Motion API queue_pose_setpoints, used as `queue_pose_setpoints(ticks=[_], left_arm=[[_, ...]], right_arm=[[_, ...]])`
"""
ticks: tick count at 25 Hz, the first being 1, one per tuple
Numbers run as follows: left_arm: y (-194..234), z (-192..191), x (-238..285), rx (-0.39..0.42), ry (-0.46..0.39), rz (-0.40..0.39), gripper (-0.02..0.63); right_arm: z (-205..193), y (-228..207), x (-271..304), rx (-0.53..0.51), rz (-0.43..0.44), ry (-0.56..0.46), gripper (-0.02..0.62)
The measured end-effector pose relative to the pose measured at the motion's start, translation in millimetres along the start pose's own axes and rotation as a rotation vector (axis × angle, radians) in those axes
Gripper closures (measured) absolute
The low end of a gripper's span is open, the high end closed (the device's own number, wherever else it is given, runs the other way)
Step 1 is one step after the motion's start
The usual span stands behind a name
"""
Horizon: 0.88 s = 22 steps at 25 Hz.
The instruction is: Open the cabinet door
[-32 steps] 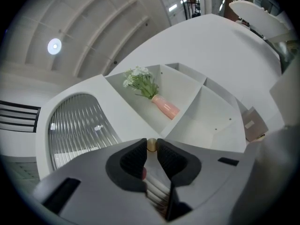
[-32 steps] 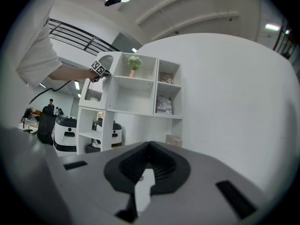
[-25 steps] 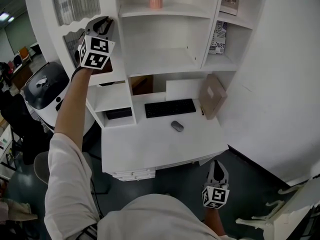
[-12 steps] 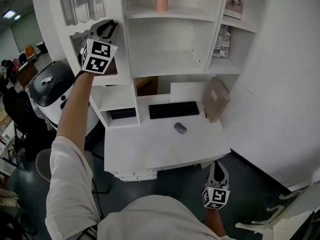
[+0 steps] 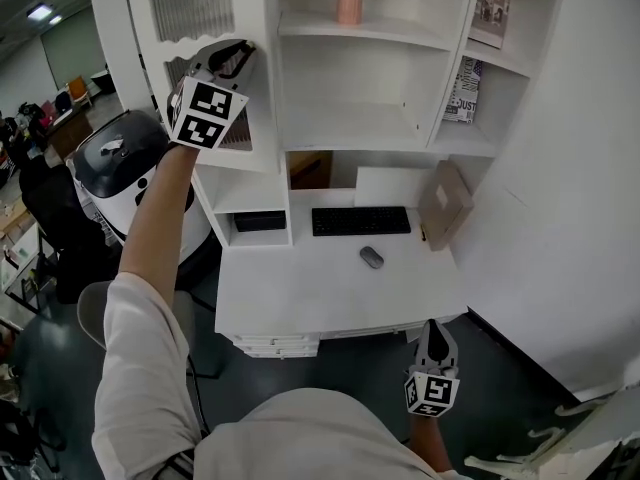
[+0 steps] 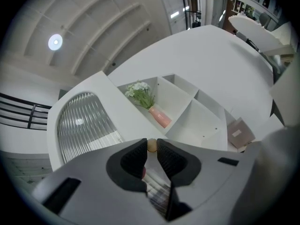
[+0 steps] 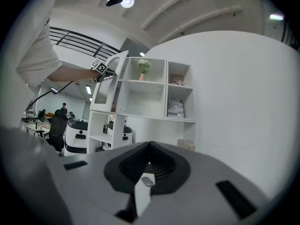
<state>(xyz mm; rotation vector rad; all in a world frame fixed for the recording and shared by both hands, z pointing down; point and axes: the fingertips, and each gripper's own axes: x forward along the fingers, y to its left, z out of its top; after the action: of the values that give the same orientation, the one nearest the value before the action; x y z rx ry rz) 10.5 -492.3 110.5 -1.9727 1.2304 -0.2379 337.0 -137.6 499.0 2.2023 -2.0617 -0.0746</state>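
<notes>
The cabinet door (image 5: pixel 205 13), the ribbed-glass one at the upper left of the shelf unit (image 5: pixel 350 128), now stands a little further out from its frame than a second ago. I judge the opening is under way but not finished. My left gripper (image 5: pixel 235 58) is clamped on the door's small pale knob (image 6: pixel 152 145). That arm is stretched up and forward, with the gripper tipped slightly upward. My right gripper (image 5: pixel 436 338) hangs low by my side, below the counter (image 5: pixel 320 288), its jaws closed and empty.
</notes>
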Motion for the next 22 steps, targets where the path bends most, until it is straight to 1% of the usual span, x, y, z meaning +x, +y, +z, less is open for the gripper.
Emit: queue_pose_setpoints(ticks=[3, 18, 22], left_arm=[[0.4, 2.3, -8.8, -0.012, -0.003, -0.011, 0.537], [7.5, 12.6, -58.2, -0.023, -0.024, -0.068, 0.537], [10.0, 14.0, -73.2, -0.054, -0.042, -0.089, 0.535]], right_arm=[[3.3, 4.7, 1.8, -0.004, 0.021, -0.006, 0.592], [16.3, 35.3, 11.3, -0.015, 0.114, -0.039, 0.592], [17.8, 41.7, 12.8, -0.02, 0.132, -0.042, 0.592]])
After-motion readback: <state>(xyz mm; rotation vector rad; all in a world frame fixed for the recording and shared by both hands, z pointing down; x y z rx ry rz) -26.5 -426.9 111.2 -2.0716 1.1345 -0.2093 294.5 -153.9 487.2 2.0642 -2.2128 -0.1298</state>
